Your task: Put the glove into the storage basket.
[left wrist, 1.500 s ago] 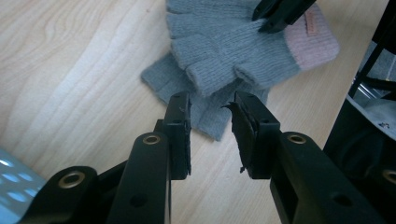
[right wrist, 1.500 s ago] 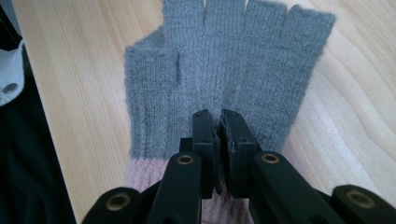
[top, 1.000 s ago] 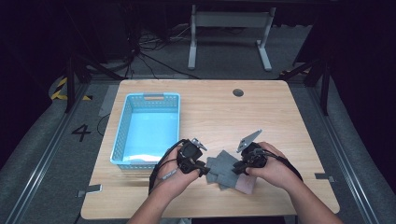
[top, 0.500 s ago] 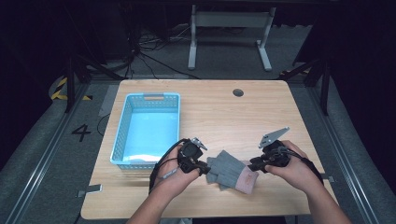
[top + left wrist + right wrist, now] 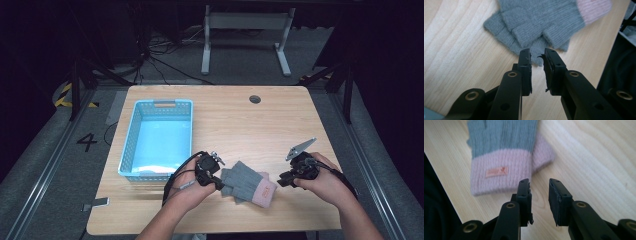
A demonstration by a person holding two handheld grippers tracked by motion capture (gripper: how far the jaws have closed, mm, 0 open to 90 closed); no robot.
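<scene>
I read one clear mark: a dark numeral "4" [image 5: 86, 142] on the grey floor [image 5: 45, 150] left of the table. On the glove's pink cuff [image 5: 499, 178] I see a small orange label [image 5: 496, 172] with lettering, but the right gripper view is too soft for me to read it; it may be a brand name.

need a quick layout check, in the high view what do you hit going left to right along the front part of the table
blue basket → left gripper → grey gloves with pink cuffs → right gripper
</scene>
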